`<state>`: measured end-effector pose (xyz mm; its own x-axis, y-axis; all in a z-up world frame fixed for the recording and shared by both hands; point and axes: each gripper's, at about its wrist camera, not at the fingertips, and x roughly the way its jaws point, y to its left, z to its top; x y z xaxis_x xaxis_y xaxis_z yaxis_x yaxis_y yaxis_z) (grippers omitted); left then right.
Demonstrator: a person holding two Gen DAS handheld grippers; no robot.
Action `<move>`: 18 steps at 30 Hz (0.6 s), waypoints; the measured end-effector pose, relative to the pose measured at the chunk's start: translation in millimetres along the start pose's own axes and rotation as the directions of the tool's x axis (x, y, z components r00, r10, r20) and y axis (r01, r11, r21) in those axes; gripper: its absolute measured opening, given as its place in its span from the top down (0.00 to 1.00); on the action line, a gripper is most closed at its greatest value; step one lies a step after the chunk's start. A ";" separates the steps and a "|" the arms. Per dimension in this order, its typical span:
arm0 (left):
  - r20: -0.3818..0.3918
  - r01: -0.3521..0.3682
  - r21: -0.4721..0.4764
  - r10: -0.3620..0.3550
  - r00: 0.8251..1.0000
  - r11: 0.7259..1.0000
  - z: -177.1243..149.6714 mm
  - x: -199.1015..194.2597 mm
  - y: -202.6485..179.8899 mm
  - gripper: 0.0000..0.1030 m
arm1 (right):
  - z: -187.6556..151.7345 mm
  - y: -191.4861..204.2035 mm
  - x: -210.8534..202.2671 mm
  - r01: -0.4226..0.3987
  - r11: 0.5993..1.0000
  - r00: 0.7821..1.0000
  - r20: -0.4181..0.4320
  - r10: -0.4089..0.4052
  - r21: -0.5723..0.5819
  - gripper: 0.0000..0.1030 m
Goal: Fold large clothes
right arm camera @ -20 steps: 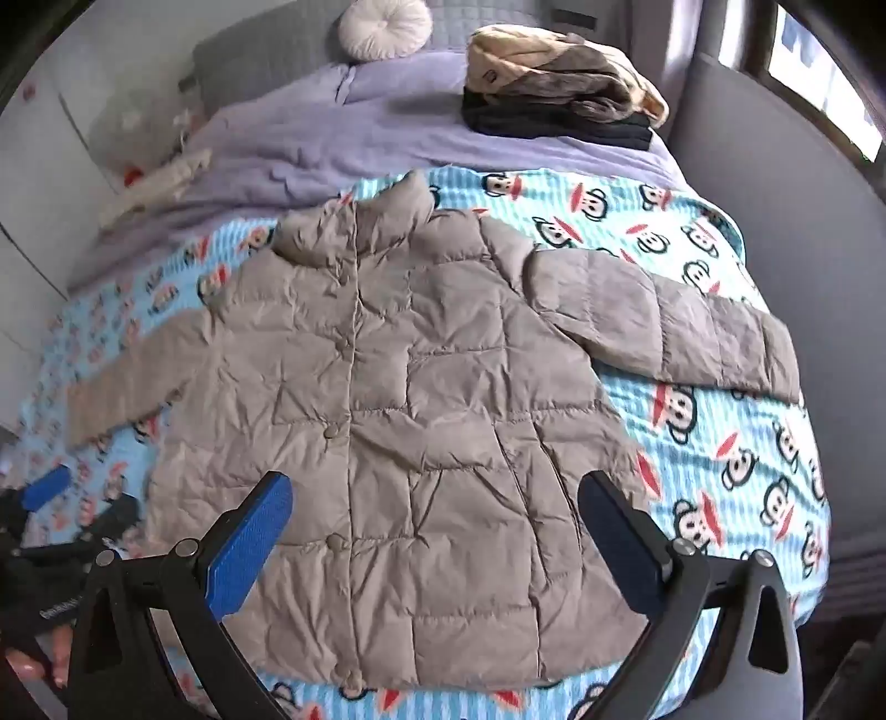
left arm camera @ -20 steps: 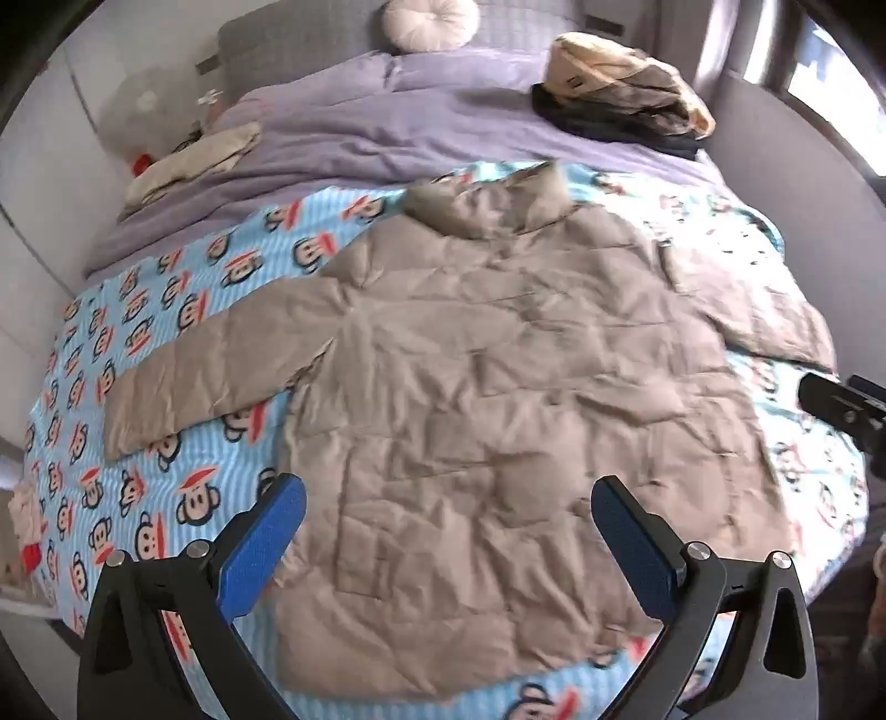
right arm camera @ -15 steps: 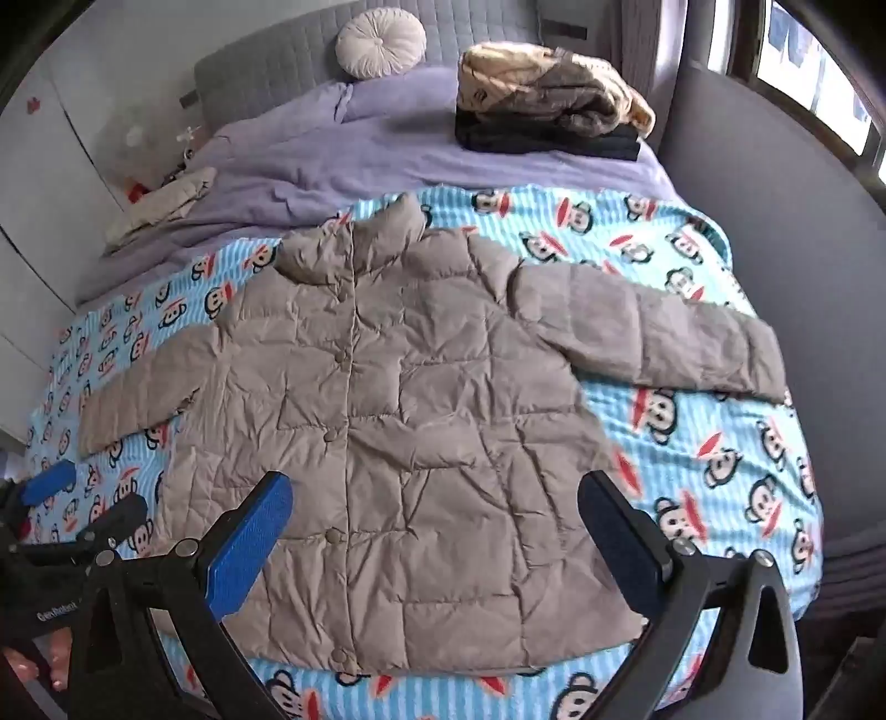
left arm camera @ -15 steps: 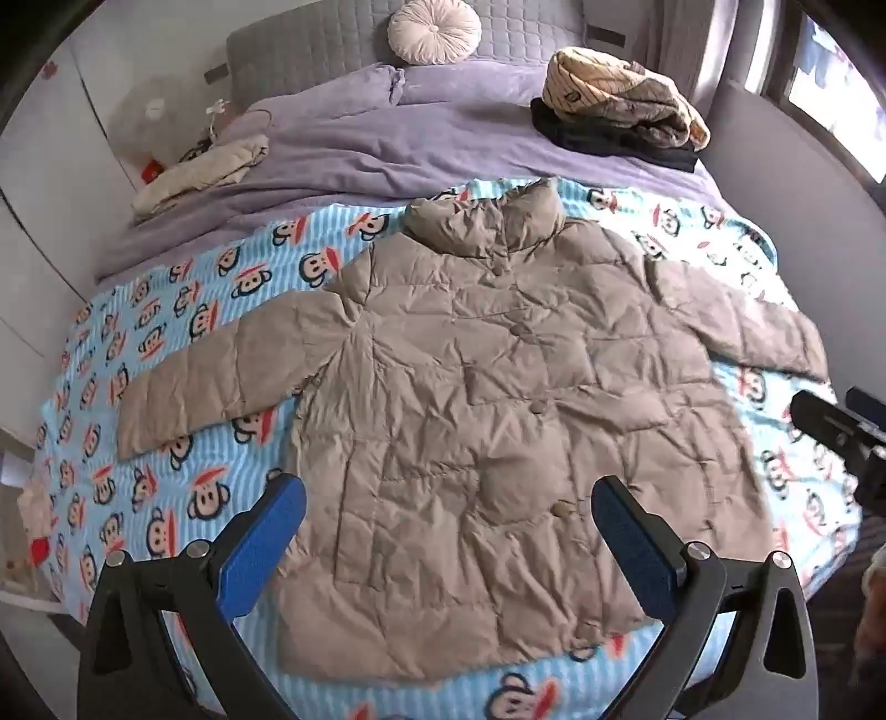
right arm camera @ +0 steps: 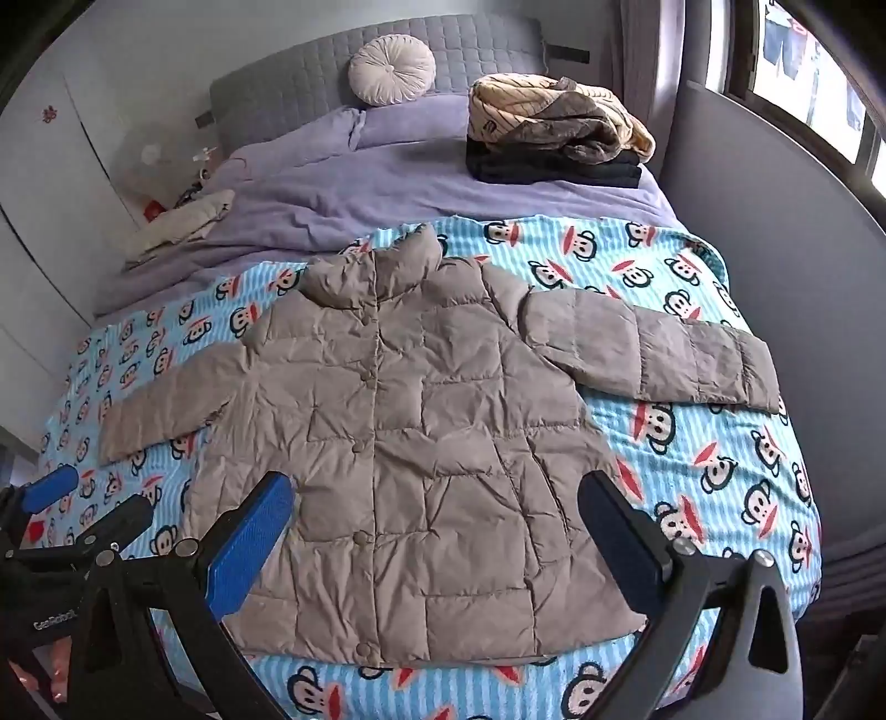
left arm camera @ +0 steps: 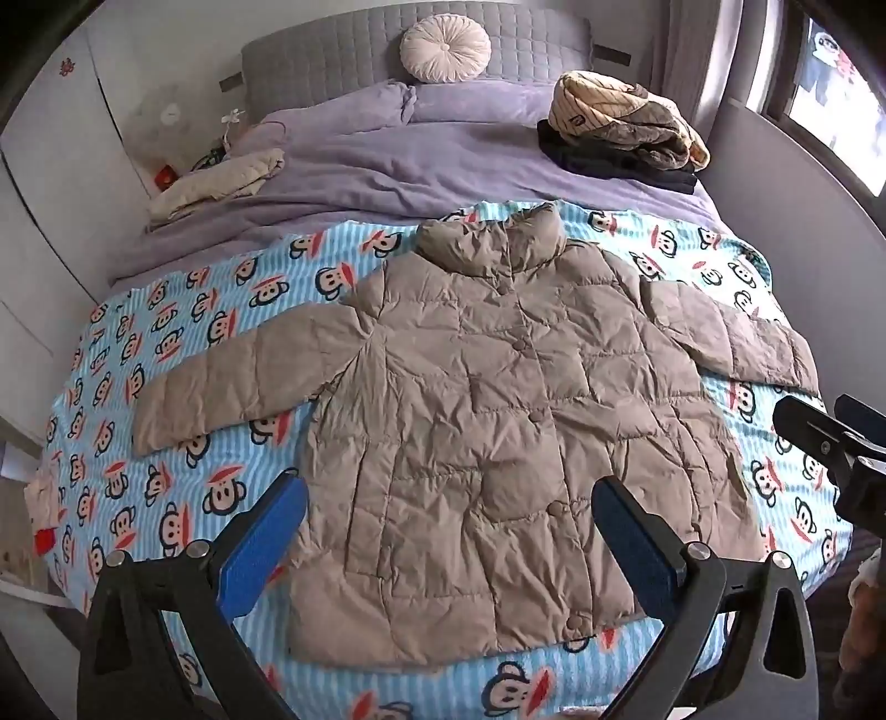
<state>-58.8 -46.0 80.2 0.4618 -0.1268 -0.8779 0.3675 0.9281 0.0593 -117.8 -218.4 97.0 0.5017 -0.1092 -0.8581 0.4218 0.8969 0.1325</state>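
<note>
A beige quilted puffer jacket (left arm camera: 498, 421) lies flat and buttoned on the bed, collar toward the headboard, both sleeves spread out to the sides. It also shows in the right wrist view (right arm camera: 410, 443). My left gripper (left arm camera: 448, 531) is open and empty, held above the jacket's hem. My right gripper (right arm camera: 437, 531) is open and empty, also above the hem. Each gripper shows at the edge of the other's view: the right one (left arm camera: 830, 443) and the left one (right arm camera: 88, 504).
The jacket rests on a blue monkey-print blanket (left arm camera: 183, 332) over a purple duvet (left arm camera: 398, 160). A stack of folded clothes (left arm camera: 626, 127) sits at the far right of the bed, a cream garment (left arm camera: 216, 183) at the far left, a round cushion (left arm camera: 446, 50) by the headboard. A grey wall (right arm camera: 775, 277) runs along the right.
Both grippers have pulled back and up from the jacket, so more of the bed and the jacket's hem shows. The jacket has not moved.
</note>
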 end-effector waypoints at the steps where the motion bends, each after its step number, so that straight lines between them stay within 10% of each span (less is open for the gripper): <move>1: 0.010 0.041 0.028 -0.042 0.999 0.999 -9.0 -3.1 47.3 0.00 | -2.1 -4.4 -1.2 -0.005 1.000 1.000 0.004 0.005 -0.001 0.00; 18: 0.011 0.052 0.033 -0.052 0.999 0.998 0.1 -8.8 61.6 0.00 | 2.0 0.6 -5.0 -0.014 1.000 1.000 0.009 0.014 0.002 0.00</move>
<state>-40.2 12.2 91.6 0.4511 -0.1792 -0.8743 0.4174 0.9082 0.0292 -118.6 -218.1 102.4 0.5140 -0.1008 -0.8518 0.4162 0.8976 0.1450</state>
